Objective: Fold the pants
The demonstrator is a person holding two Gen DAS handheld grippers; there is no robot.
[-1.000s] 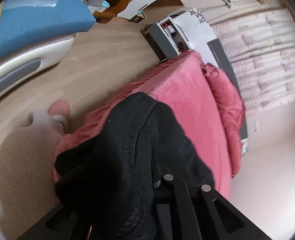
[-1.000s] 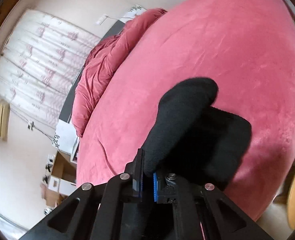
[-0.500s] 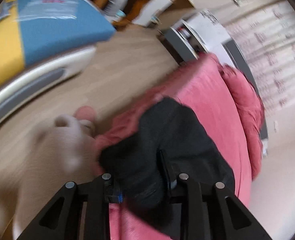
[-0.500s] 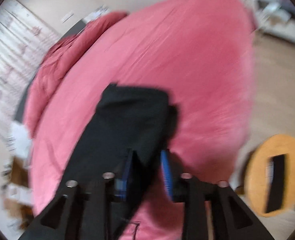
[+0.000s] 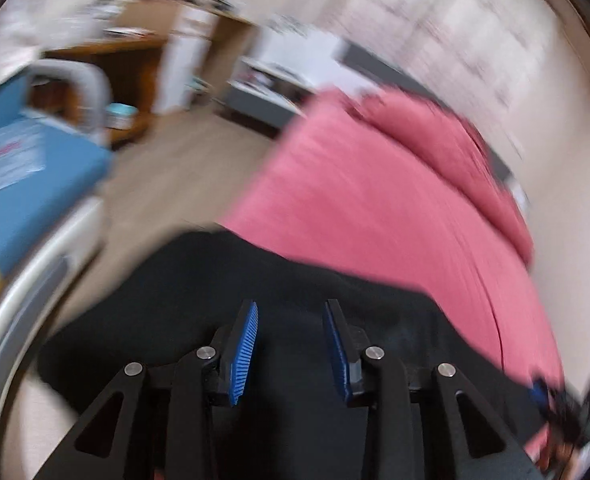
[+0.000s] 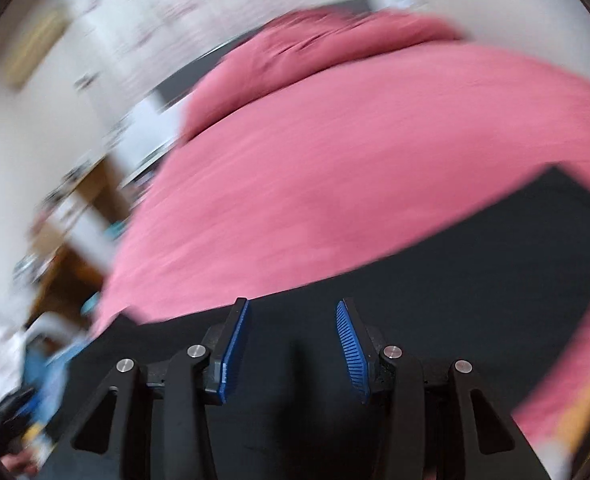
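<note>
The black pants (image 5: 255,280) lie spread flat on the pink bed cover (image 5: 375,200). They also show in the right wrist view (image 6: 495,260), stretching to the right on the pink cover (image 6: 335,160). My left gripper (image 5: 291,308) is open and empty just above the black cloth. My right gripper (image 6: 293,304) is open and empty over the pants too. Both views are blurred by motion.
A blue and yellow mat with a grey rail (image 5: 27,184) stands left of the bed. Wooden furniture (image 5: 127,64) and a white cabinet (image 5: 287,64) stand across the bare floor (image 5: 167,168). A curtained window (image 5: 475,32) is behind the bed.
Both grippers have let go of the pants and opened. The pants, held bunched up a second ago, now lie flat on the bed. Both cameras swung fast.
</note>
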